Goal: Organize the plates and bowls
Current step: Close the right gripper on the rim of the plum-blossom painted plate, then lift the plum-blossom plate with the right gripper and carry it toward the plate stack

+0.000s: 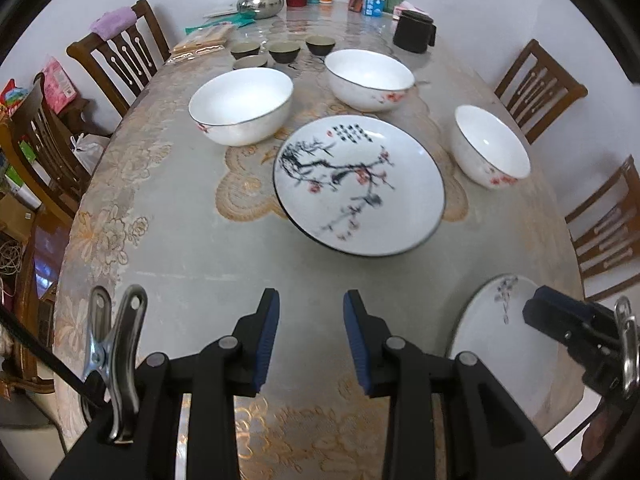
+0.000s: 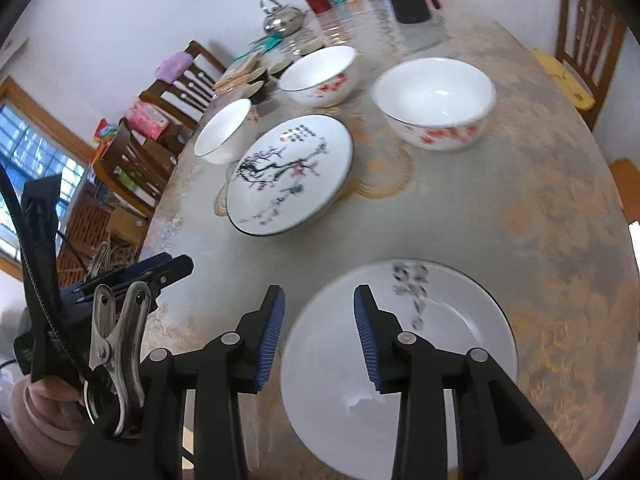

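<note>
- A long table (image 1: 168, 240) under a beige floral cloth fills the room, with wooden chairs (image 1: 120, 56) along both sides and a white wall behind.
- The landmark is the blossom plate (image 1: 359, 184) near the middle of the table, painted with a dark branch and red flowers.
- Beyond it stand two large white bowls, one on the far left (image 1: 242, 106) and one on the far right (image 1: 370, 79); a smaller white bowl (image 1: 491, 146) sits just beside its right rim.
- Farther back are small dark cups (image 1: 284, 51), a steel kettle (image 1: 260, 0) and a black pot (image 1: 414, 31).
- The left gripper (image 1: 311, 334) hangs above bare cloth on the near side of the blossom plate, well apart from it; its blue-padded fingers (image 1: 267, 336) stand apart with nothing between them.
- A second plate (image 2: 448, 320) lies nearer than the blossom plate, towards the table's near edge.
- The right gripper (image 2: 319, 334) is over this near plate's left rim, jaws parted and empty; one finger (image 2: 366, 336) is seen against the plate, the other over cloth.
</note>
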Motion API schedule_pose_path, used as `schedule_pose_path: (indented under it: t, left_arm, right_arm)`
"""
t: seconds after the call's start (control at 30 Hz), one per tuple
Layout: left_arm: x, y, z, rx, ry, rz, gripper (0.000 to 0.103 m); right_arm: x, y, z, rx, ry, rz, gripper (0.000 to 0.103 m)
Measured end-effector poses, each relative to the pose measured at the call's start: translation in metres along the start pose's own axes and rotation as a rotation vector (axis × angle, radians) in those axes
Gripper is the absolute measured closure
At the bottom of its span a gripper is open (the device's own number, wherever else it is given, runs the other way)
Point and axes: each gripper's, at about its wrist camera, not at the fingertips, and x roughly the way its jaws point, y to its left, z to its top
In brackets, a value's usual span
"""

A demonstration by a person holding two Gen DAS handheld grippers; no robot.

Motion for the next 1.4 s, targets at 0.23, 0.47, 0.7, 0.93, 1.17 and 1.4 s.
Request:
schedule_pose_path:
  t: [0.23,0.47,0.7,0.93,1.17,1.4]
  left_arm:
    - [0.02,0.018,0.019,0.003,0.021,-0.017,0.069]
    - [0.045,0.026,0.044,0.029,0.043,-0.043,0.069]
    - [0.068,0.029,0.07,0.065,0.049,-0.054,0.068]
    - [0.093,0.033,0.083,0.068,0.068,-0.08,0.067]
    - [0.109,0.036,0.085,0.069,0.087,-0.115,0.067]
    - [0.117,0.034,0.089,0.085,0.079,-0.143,0.067]
  right_arm:
    - [0.029,0.01,0.018,0.027,0.032,-0.031,0.066]
    - [0.055,0.01,0.037,0.072,0.05,-0.047,0.066]
    - [0.082,0.006,0.061,0.111,0.05,-0.084,0.065]
    - [0.102,0.001,0.081,0.134,0.038,-0.108,0.059]
    - [0.12,-0.002,0.089,0.149,0.049,-0.134,0.056]
    - [0.134,-0.001,0.096,0.146,0.06,-0.152,0.056]
